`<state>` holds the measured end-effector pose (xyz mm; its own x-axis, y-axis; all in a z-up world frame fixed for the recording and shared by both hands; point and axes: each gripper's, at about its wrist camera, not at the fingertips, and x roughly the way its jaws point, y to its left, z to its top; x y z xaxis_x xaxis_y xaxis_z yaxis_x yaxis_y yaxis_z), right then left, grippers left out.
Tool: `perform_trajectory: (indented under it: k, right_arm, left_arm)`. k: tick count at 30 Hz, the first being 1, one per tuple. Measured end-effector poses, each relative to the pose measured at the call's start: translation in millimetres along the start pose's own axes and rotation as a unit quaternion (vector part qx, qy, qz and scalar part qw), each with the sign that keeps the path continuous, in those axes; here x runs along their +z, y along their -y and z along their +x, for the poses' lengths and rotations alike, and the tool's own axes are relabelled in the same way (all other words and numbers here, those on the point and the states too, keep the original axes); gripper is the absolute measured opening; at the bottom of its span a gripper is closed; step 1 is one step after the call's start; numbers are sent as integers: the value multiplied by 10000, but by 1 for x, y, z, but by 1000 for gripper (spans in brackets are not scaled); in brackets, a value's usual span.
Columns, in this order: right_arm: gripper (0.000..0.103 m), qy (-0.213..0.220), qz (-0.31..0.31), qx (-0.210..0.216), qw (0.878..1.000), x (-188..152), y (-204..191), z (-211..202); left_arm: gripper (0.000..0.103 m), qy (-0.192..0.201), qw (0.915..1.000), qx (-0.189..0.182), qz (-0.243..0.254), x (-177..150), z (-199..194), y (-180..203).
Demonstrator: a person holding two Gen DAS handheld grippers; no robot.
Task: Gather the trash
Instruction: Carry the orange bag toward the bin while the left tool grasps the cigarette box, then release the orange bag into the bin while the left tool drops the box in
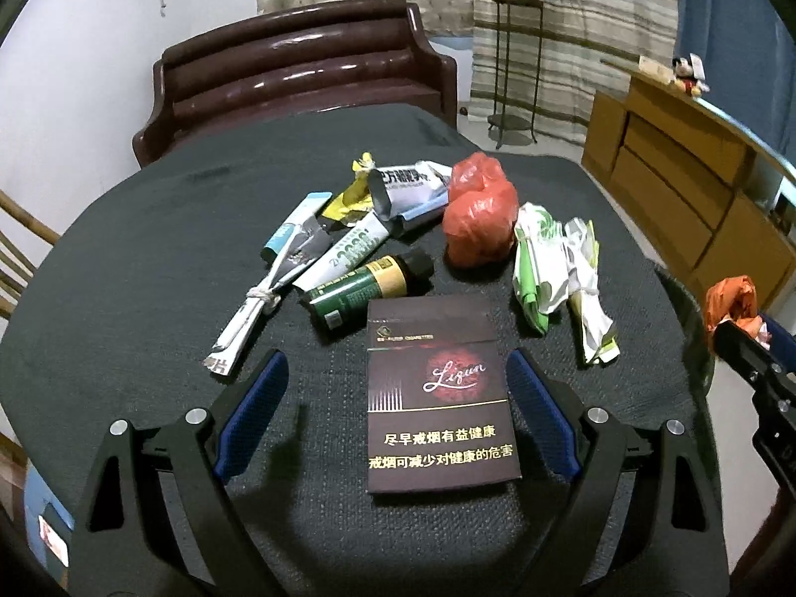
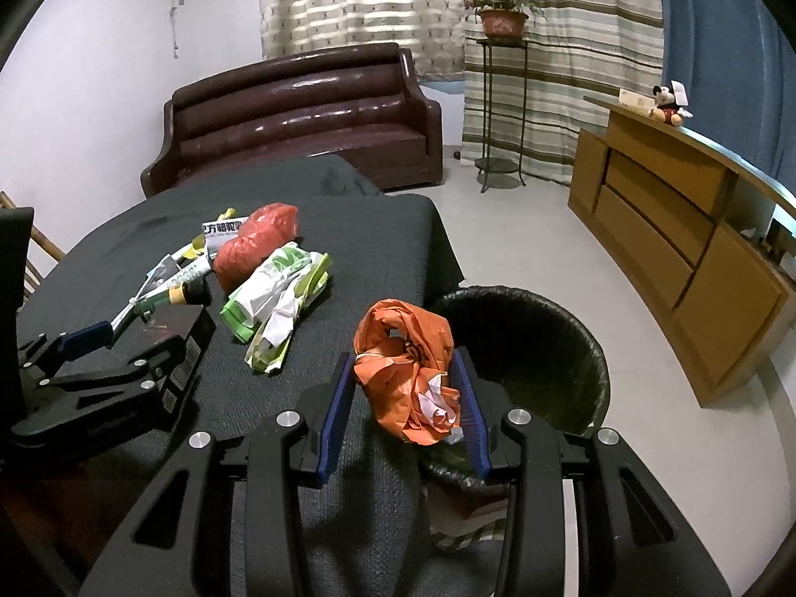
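Left wrist view: the left gripper [image 1: 395,400] hangs over a dark-clothed table [image 1: 139,273] with its blue-padded jaws spread wide. A dark cigarette pack [image 1: 440,393] lies flat between them; the right pad sits just beside the pack's edge, the left pad well apart — nothing is gripped. At 12 o'clock from the pack lies a green bottle [image 1: 370,286] with a black cap, on its side. At 11 o'clock is a heap of crumpled wrappers [image 1: 343,229]; at 1 o'clock a red plastic bag [image 1: 477,216], balled up; at 2 o'clock green-and-white wrappers [image 1: 552,268]. At the 3 o'clock edge of the frame the other gripper shows with an orange bag [image 1: 731,301].

Right wrist view: the right gripper [image 2: 405,408] is clamped on the crumpled orange bag [image 2: 408,368], both blue pads pressing its sides. It is held at the table's corner, beside the rim of a black-lined trash bin [image 2: 542,343] at 3 o'clock. At 9 o'clock the left gripper [image 2: 117,350] straddles the cigarette pack [image 2: 186,336]. The remaining litter lies at 10 to 11 o'clock — the red plastic bag [image 2: 256,244] and the green-and-white wrappers [image 2: 271,298] nearest.
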<state>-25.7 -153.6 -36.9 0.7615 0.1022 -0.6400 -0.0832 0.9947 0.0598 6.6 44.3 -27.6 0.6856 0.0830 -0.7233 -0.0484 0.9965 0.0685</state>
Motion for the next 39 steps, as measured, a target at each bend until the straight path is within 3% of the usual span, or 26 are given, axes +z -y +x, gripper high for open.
perform_trajectory:
  k: [5, 10, 16, 27, 39]
  right_arm:
    - [40, -55, 9, 6, 10000, -3, 0, 2]
    - [40, -66, -5, 7, 10000, -4, -1, 3]
    - [40, -65, -12, 0, 10000, -4, -2, 3]
    - [40, 156, 125, -250, 9995, 1, 16, -2]
    - [40, 221, 419, -689, 9965, 18, 66, 13]
  left_arm:
    - [77, -88, 9998, -92, 165, -3, 2, 7]
    - [54, -183, 9995, -200, 181, -5, 6, 6]
    - [54, -134, 9994, -266, 189, -8, 3, 7]
    - [54, 539, 9960, -638, 306, 4, -33, 25]
    - [54, 612, 9903, -1080, 623, 35, -13, 91]
